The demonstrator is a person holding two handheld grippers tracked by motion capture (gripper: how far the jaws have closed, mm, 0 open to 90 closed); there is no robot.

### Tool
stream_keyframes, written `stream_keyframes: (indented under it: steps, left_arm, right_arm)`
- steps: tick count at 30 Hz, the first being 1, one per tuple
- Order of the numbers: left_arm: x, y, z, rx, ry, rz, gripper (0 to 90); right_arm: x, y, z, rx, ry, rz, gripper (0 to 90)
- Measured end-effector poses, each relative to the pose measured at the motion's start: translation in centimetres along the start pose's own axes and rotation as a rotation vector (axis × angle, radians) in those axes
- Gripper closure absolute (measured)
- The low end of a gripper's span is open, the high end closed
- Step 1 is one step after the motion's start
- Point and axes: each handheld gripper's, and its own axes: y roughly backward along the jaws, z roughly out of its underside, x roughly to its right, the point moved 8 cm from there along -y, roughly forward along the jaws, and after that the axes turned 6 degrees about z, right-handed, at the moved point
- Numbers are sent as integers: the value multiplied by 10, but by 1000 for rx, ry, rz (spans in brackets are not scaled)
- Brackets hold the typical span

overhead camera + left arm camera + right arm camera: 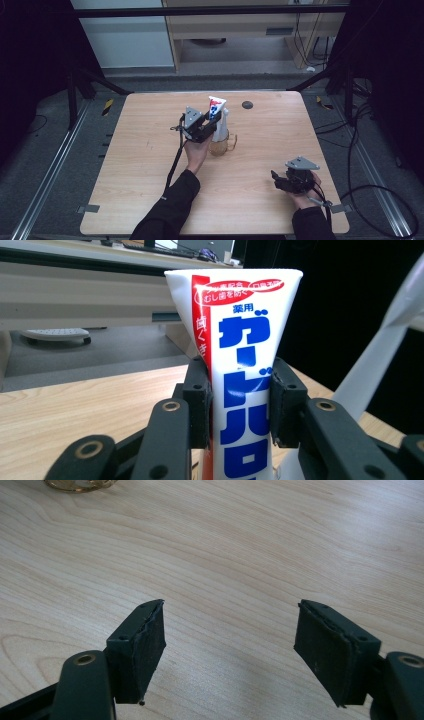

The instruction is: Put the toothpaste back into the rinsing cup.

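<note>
Toothpaste is held upright in the left claw (240, 405), whose two black pads (200, 402) are pressed against the sides of the tube (242, 385), so the claw is clamped on it partway up its length. The long axis of the tube is seen to run nearly vertical, with the flat crimped end uppermost and the lower part, presumably the cap end, out of sight below the jaws. In the high view the left claw (205, 127) is found near the middle of the tabletop (150, 165), and the toothpaste tube (216, 107) stands directly over a clear glass mug (222, 145) with its handle turned to the right. A second white item (222, 127) is already standing in the mug, just beside the tube; what it is cannot be told. Whether the bottom of the tube rests inside the mug or hangs just above it cannot be judged. The coming move is judged to turn on this vertical line-up: tube straight above the mug mouth, so that a lowering or release would leave it inside. The right claw (287, 181) is held apart and empty, low over bare wood near the right front of the tabletop, well away from the mug; its jaws are seen wide open in the right gripper view (230, 645).
</note>
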Motion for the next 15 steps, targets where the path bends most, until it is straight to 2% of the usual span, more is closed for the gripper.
stream_keyframes:
  steps: [4, 15]
  left_arm:
    - [0, 2, 3, -7, 0, 2, 657]
    - [2, 11, 11, -69, -19, 22, 641]
  right_arm:
    - [0, 0, 0, -3, -4, -2, 278]
    - [0, -1, 1, -7, -1, 2, 276]
